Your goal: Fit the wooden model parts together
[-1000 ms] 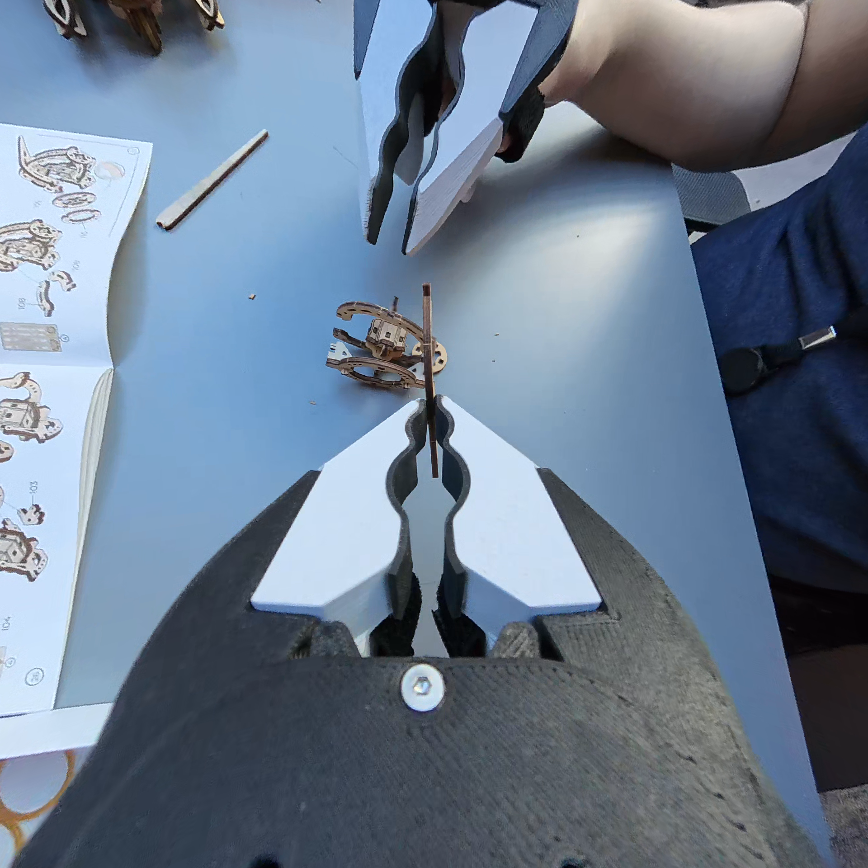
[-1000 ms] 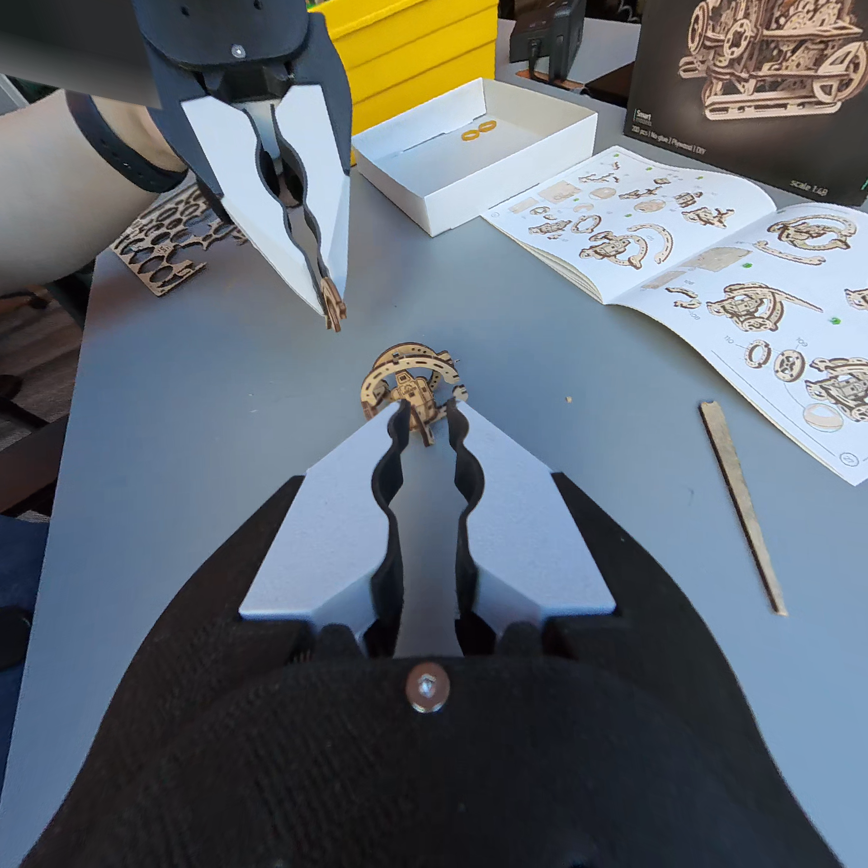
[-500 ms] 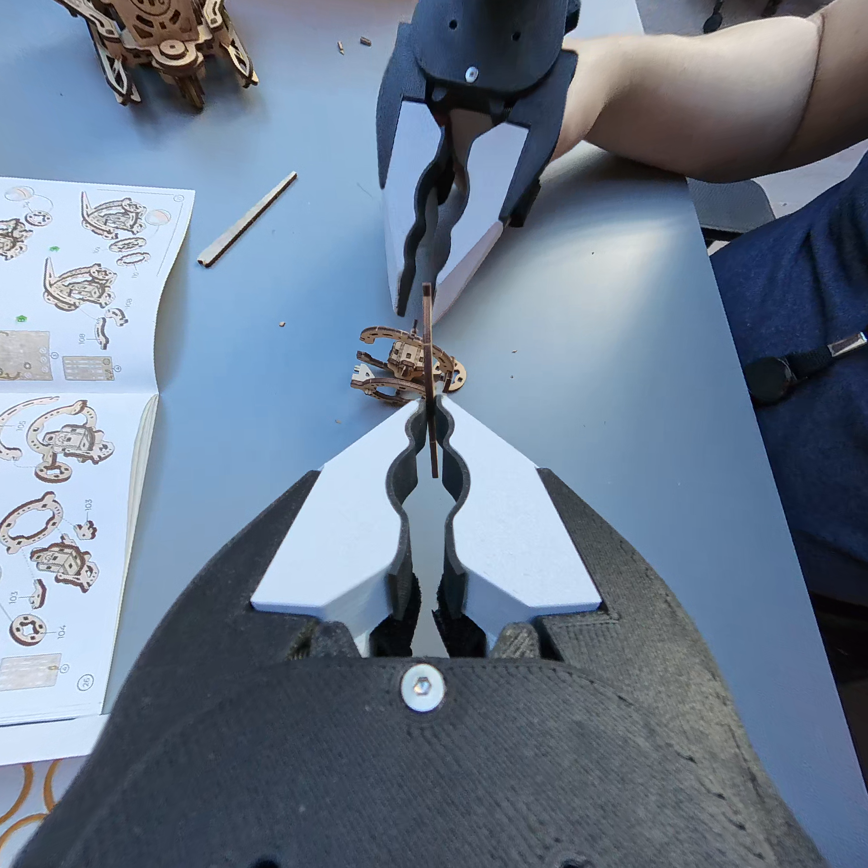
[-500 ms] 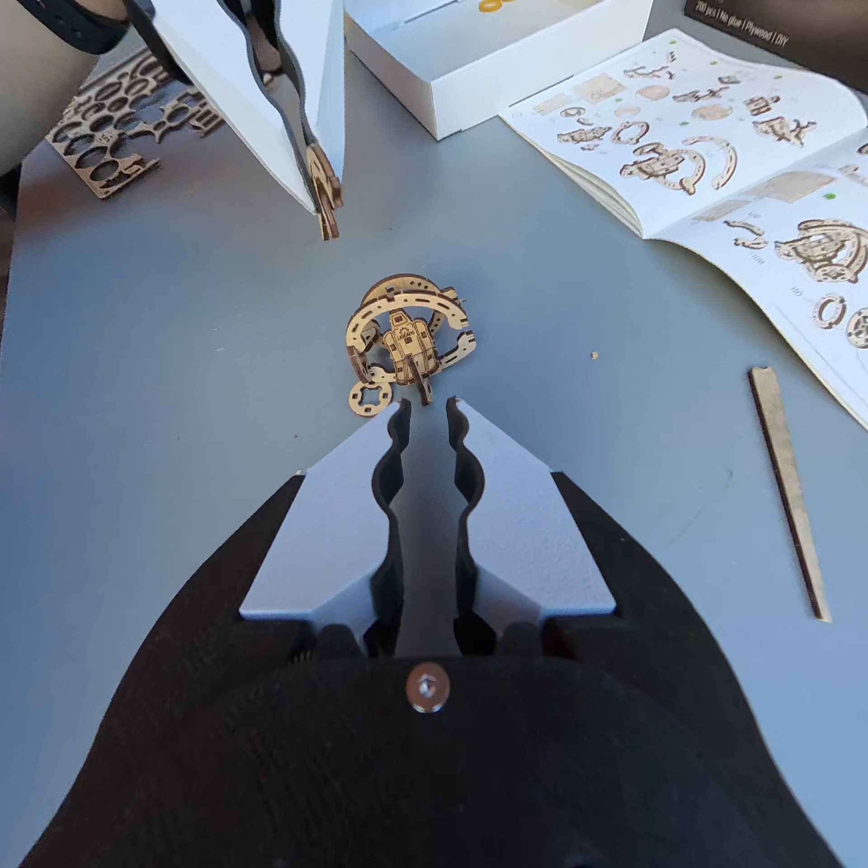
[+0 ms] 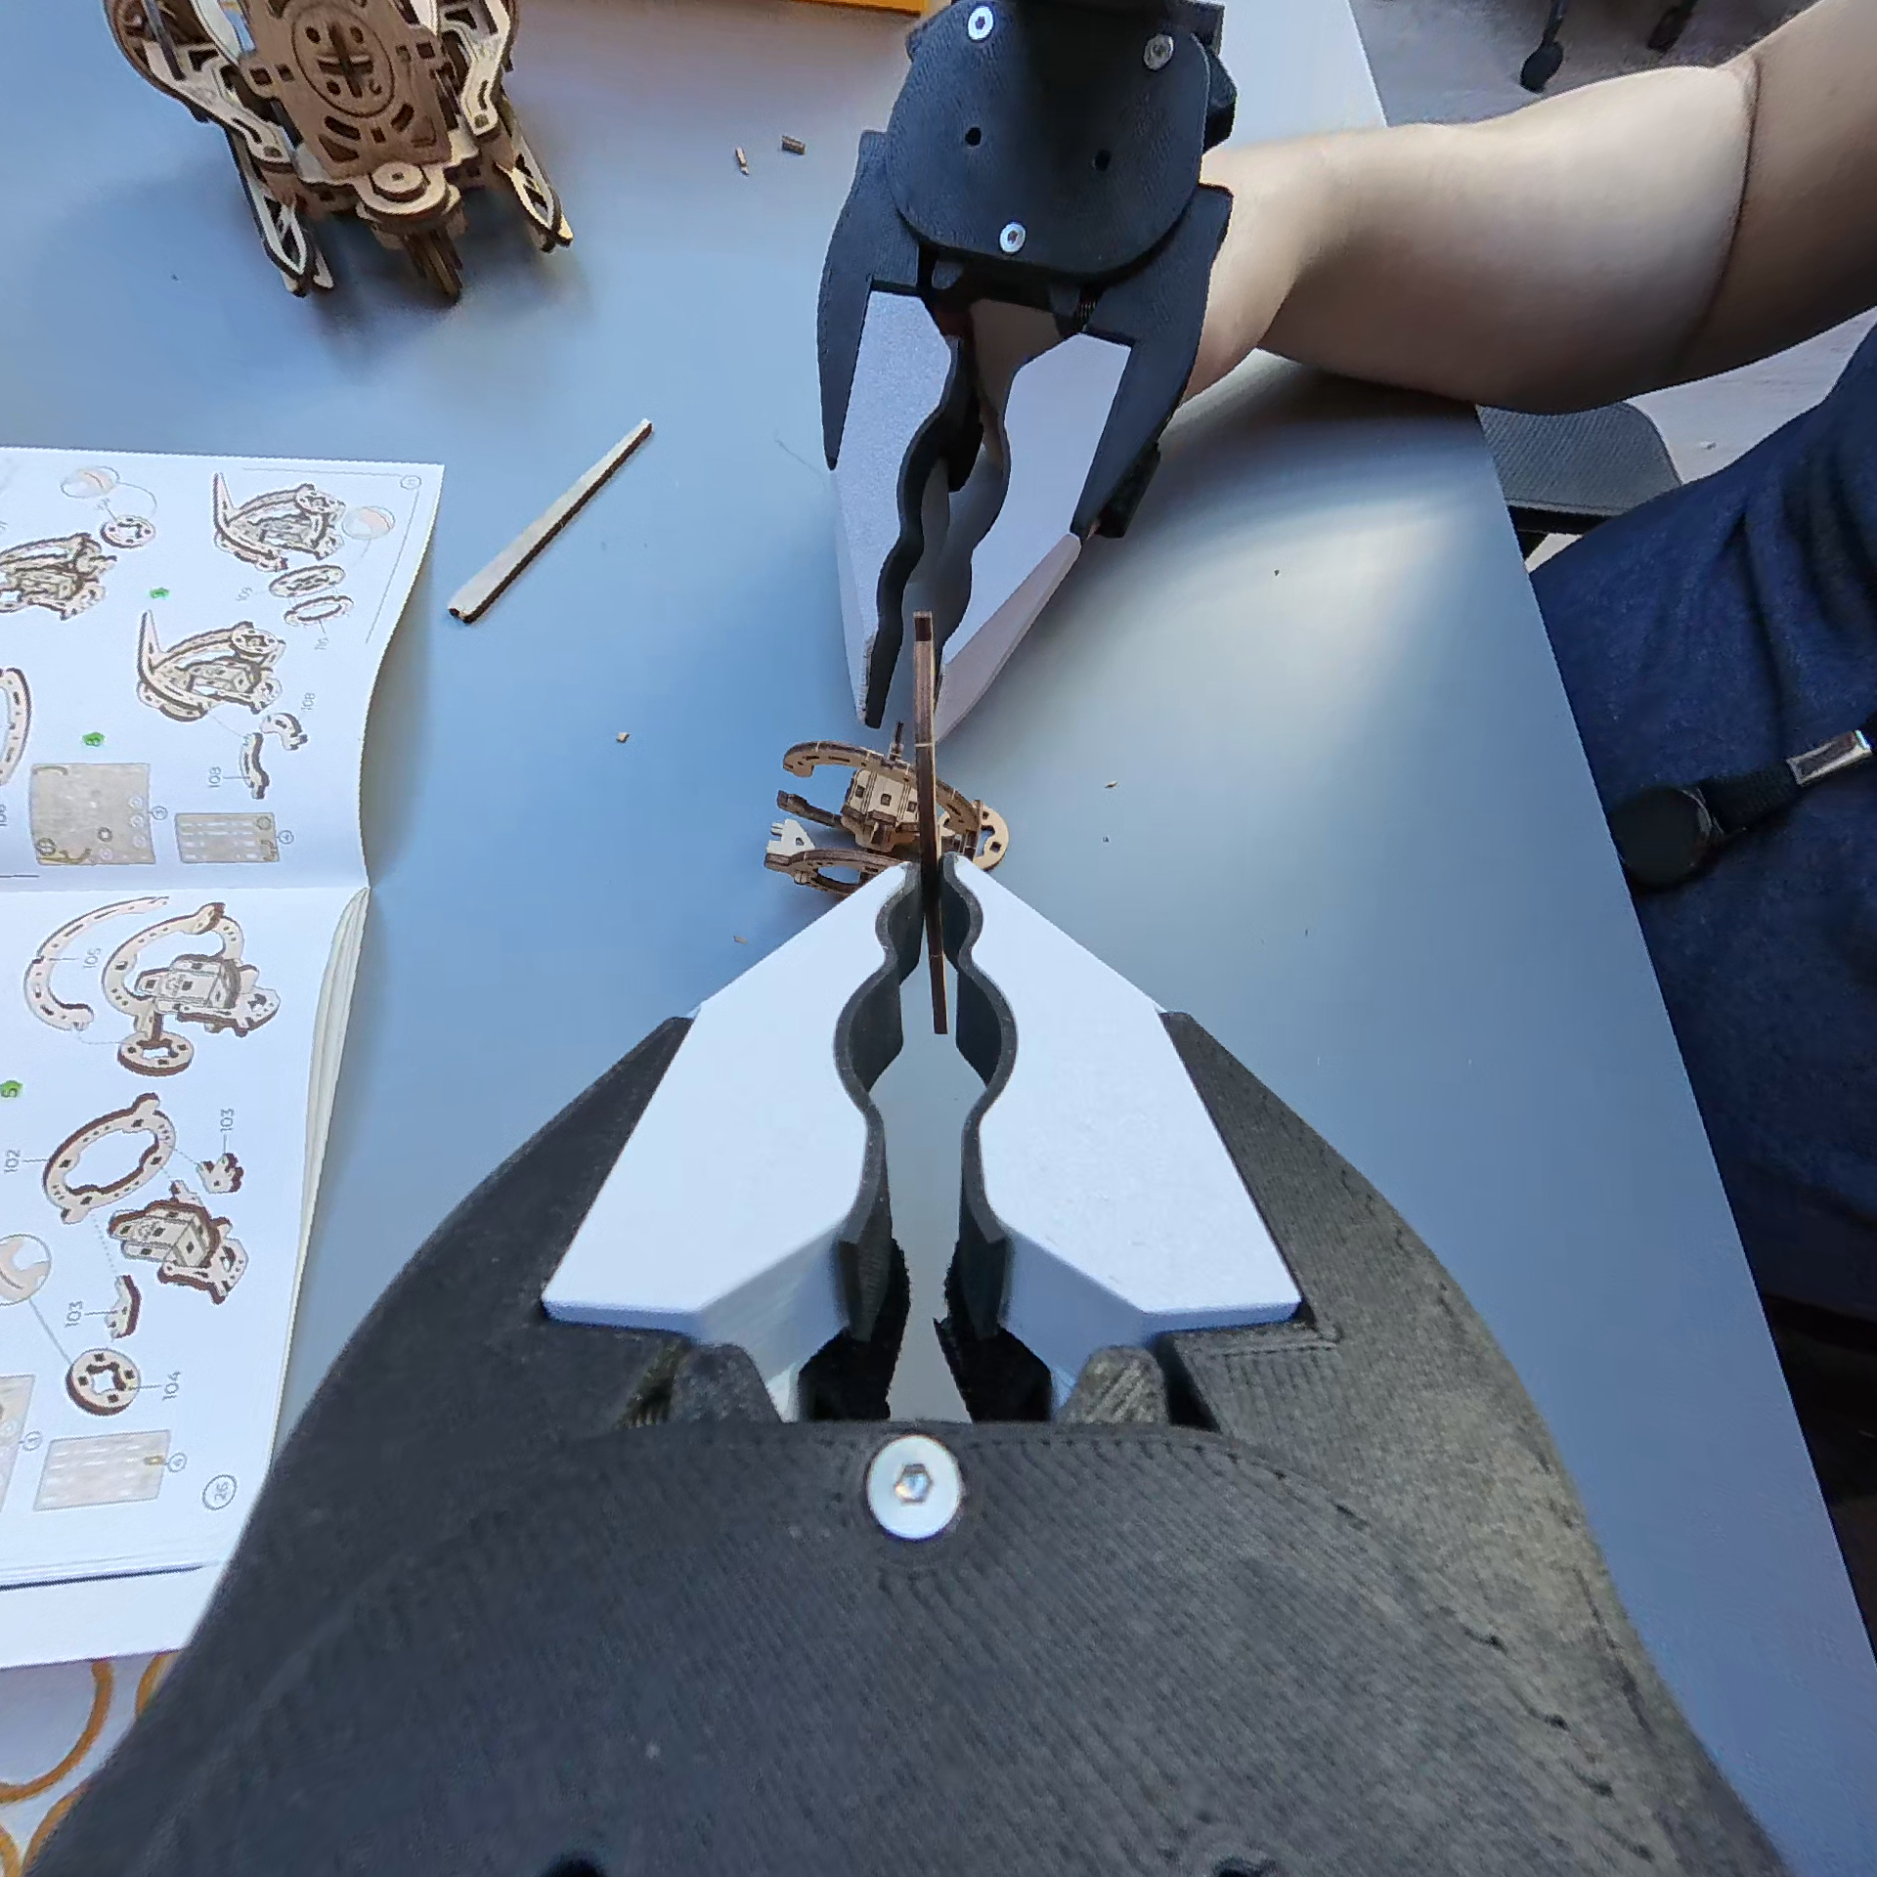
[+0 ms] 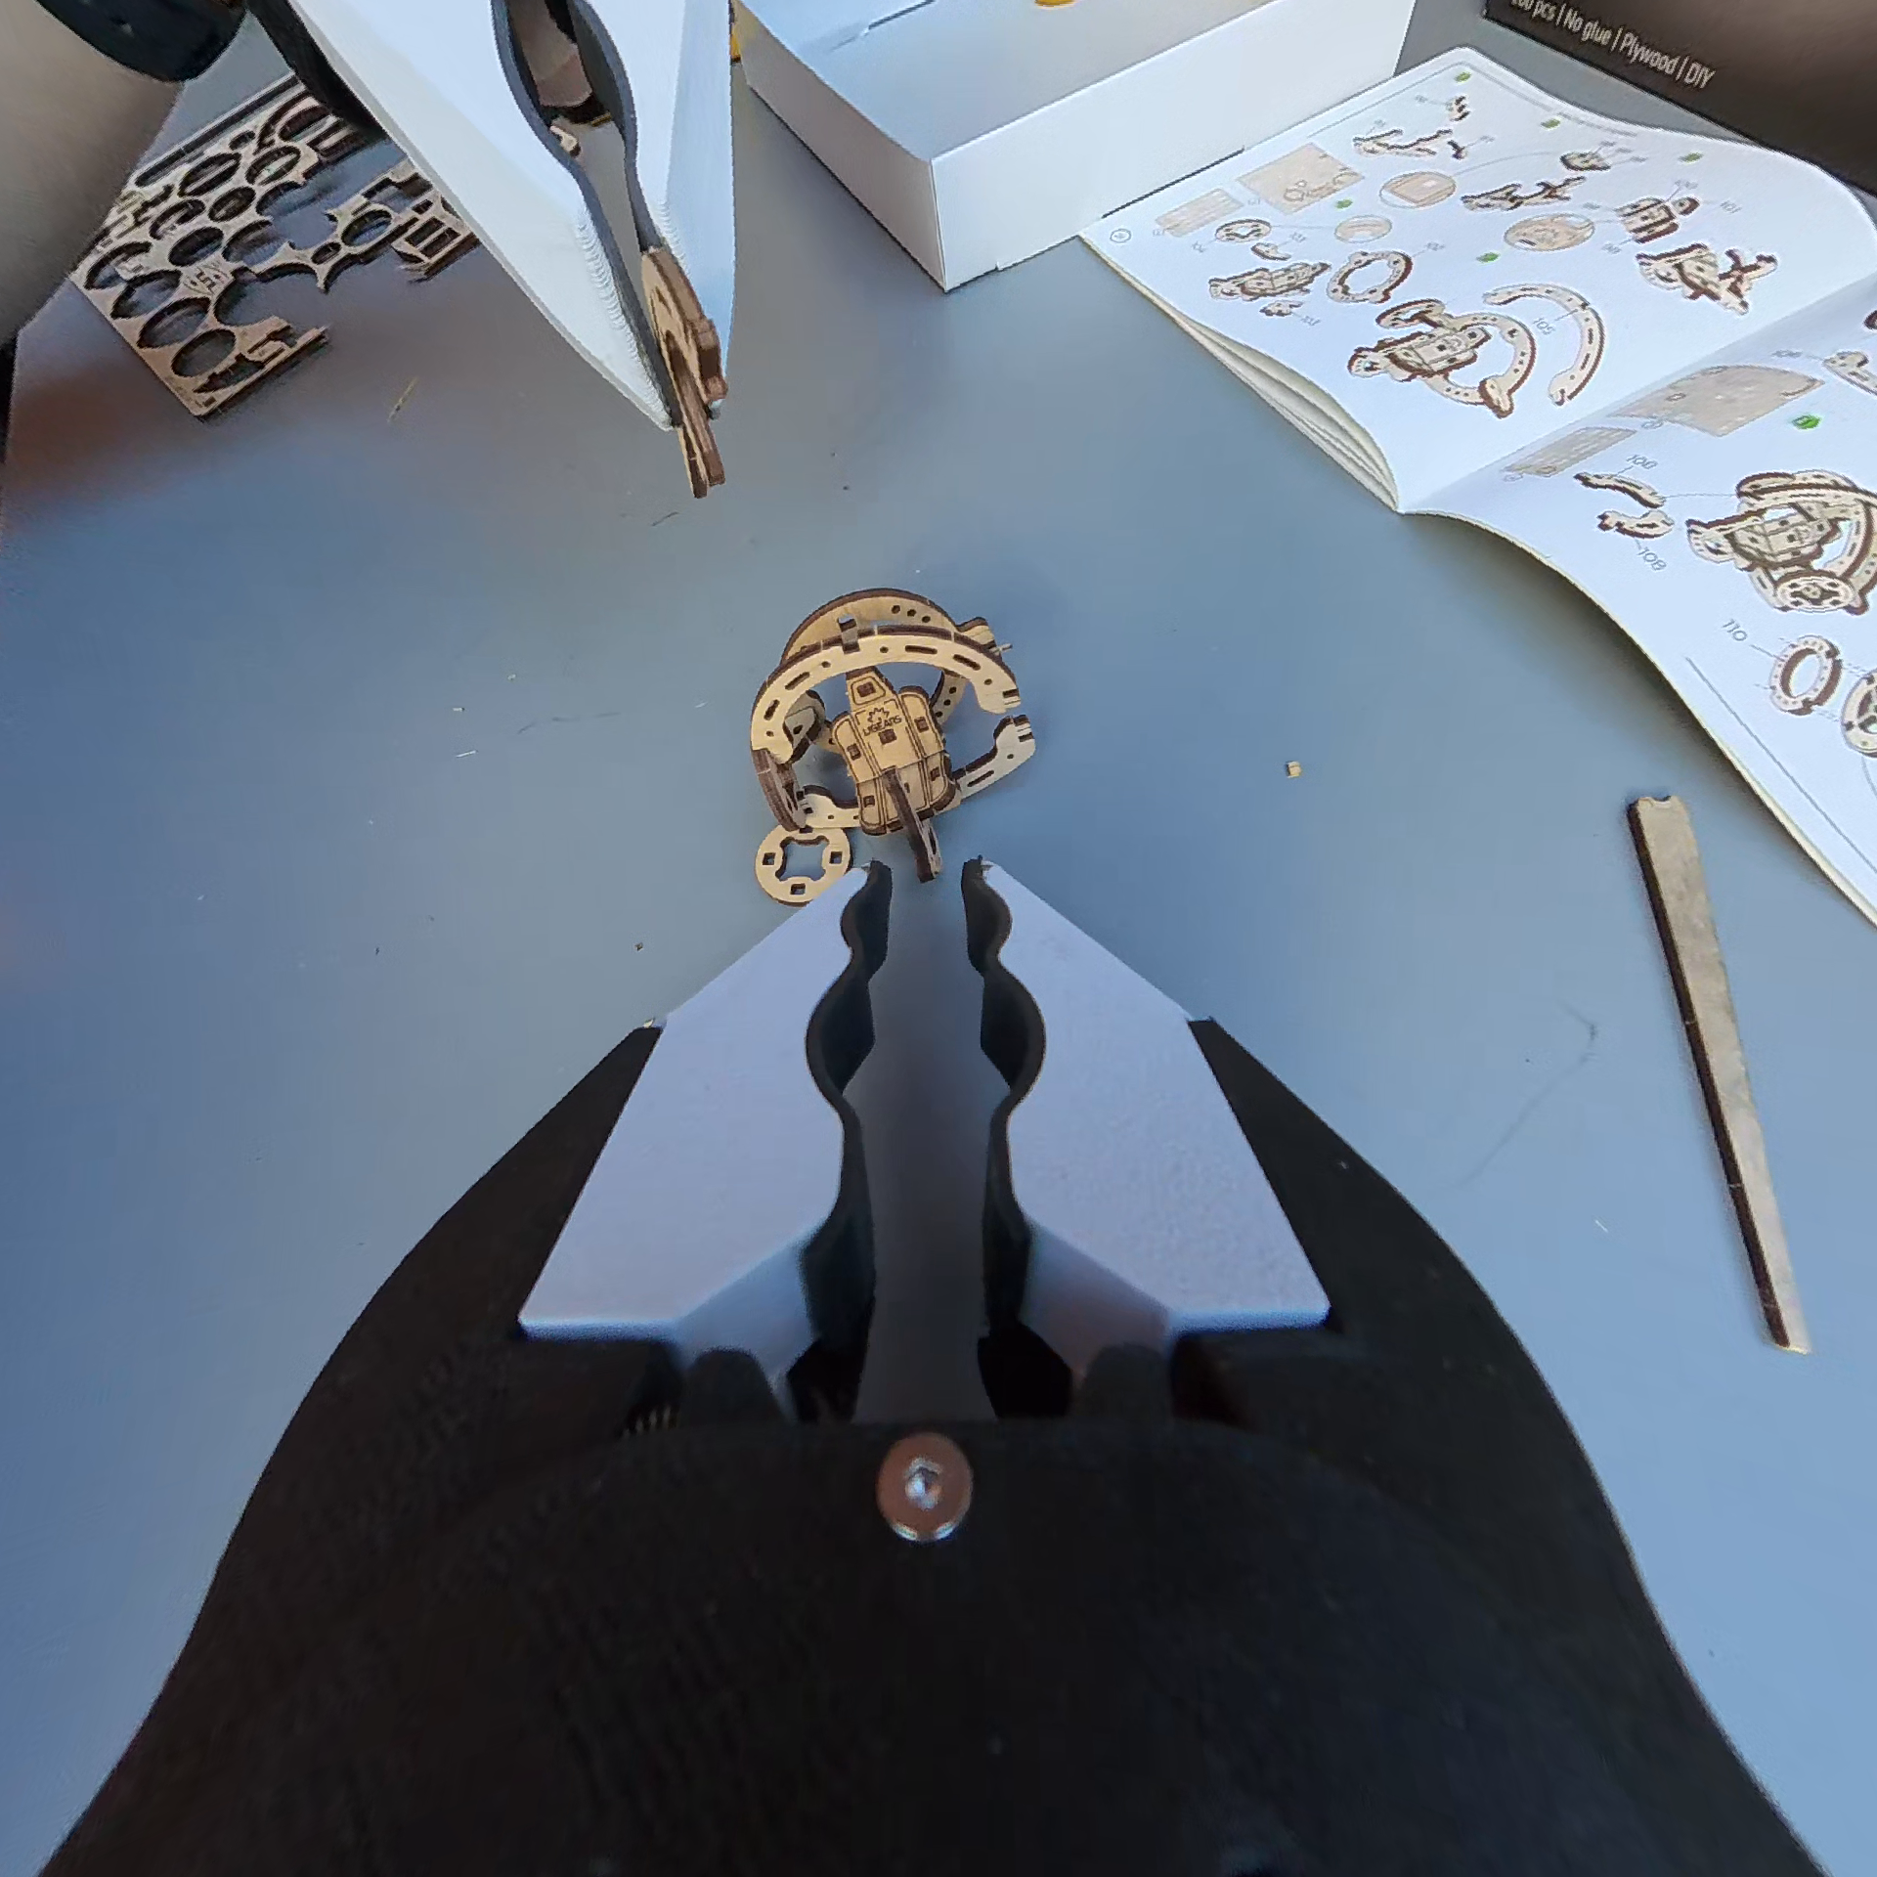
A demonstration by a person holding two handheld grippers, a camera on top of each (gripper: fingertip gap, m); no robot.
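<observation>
The small pale plywood sub-assembly, a boxy core ringed by curved arcs [image 6: 886, 741], lies on the grey tabletop [image 6: 406, 813] and serves as the landmark here. The left gripper [image 5: 926, 876] is clamped on a thin flat curved wooden piece [image 5: 924, 731], held edge-on, up off the tabletop and apart from the sub-assembly; the right wrist view shows that piece [image 6: 686, 376] poking from the fingertips beyond and to the left of the sub-assembly. The right gripper [image 6: 926, 874] has its jaws parted and empty, with the tips just short of the sub-assembly's near side, around a small tab that sticks out toward it.

Risks, as I judge them: the sub-assembly rests loose, so closing on that tab off-centre could tip or skid it. The held piece is pinched only by a narrow edge and may pivot when pressed into a slot. Thin plywood could also snap if it is forced at an angle.

Beyond the sub-assembly to the right lies an open instruction booklet [image 6: 1524, 305]; a slim wooden stick [image 6: 1717, 1066] lies to its right.
</observation>
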